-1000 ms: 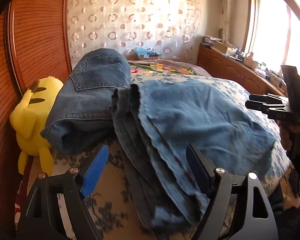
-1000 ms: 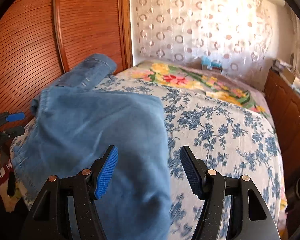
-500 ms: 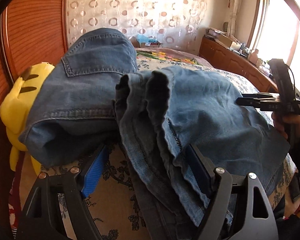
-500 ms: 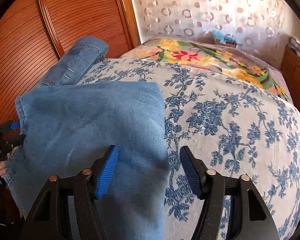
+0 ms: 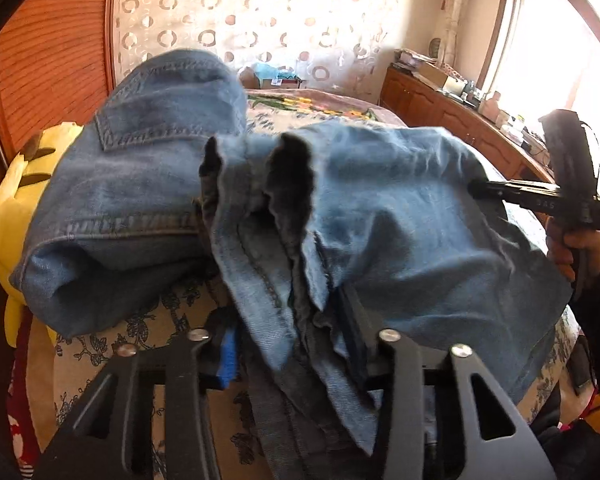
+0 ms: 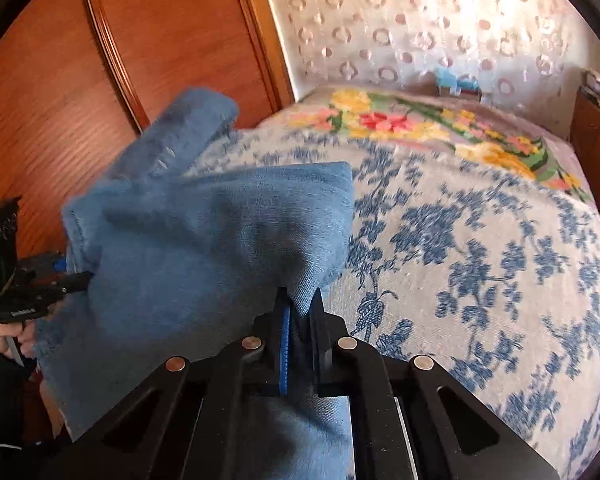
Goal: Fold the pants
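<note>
The blue jeans (image 5: 380, 216) lie bunched on the bed (image 6: 480, 248) with its blue-flowered cover, near a yellow plush toy (image 5: 16, 200) by the wooden wall. The left claw (image 5: 288, 344) has just been closing and now grips the stacked leg hems. The right claw (image 6: 300, 316) has also just been closing and pinches the opposite edge of the denim.
</note>
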Motion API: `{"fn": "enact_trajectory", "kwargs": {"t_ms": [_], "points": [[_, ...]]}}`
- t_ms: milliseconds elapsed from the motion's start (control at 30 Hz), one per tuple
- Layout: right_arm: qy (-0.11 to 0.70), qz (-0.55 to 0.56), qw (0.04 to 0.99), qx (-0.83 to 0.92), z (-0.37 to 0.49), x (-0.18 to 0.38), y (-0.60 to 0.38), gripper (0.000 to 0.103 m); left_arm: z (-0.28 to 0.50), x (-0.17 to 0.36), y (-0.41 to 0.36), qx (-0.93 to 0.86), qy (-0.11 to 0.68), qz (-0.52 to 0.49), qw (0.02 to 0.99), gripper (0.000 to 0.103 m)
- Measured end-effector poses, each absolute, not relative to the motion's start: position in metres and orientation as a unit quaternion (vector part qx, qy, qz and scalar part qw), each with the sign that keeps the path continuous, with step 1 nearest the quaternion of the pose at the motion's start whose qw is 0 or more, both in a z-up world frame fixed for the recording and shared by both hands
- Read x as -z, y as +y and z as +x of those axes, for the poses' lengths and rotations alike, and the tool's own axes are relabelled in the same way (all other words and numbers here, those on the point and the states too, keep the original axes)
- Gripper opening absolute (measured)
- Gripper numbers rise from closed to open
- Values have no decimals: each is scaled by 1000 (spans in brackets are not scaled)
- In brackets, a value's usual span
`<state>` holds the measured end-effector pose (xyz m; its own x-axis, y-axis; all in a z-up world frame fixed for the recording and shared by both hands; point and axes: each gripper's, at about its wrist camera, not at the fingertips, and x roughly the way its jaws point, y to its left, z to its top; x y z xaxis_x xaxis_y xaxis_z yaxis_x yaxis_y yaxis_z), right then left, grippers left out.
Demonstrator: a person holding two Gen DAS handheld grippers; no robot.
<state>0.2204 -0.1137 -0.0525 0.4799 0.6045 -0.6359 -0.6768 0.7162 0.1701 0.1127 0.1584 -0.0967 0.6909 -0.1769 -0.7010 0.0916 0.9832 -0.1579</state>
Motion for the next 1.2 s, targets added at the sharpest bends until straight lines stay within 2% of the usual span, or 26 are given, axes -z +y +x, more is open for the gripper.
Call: {"fn": "enact_trajectory", "kwargs": {"t_ms": [200,467,733,800,867,933,1000,1200], "points": [[290,-20,890,-351,182,23,-149,6,113,74,142,79,363,-39,928,36],[269,-15,916,-296,166,-2,-206,6,140,50,111,108,340,-23,934,32],[308,-42,922,-230,187,28,-236,7,143,34,87,126,327,1,936,32],[312,-47,924,-216,188,33,-237,13,143,34,82,129,331,3,935,33],[310,-52,928,-197,189,33,-233,14,140,37,76,133,334,8,933,33],[306,-54,929,-200,182,32,-231,22,137,42,73,136,338,12,931,33],[301,-56,930,-204,174,33,-227,40,138,45,70,139,342,12,929,33],[308,-66,919,-238,141,47,-211,47,126,57,57,148,349,15,925,33]]}}
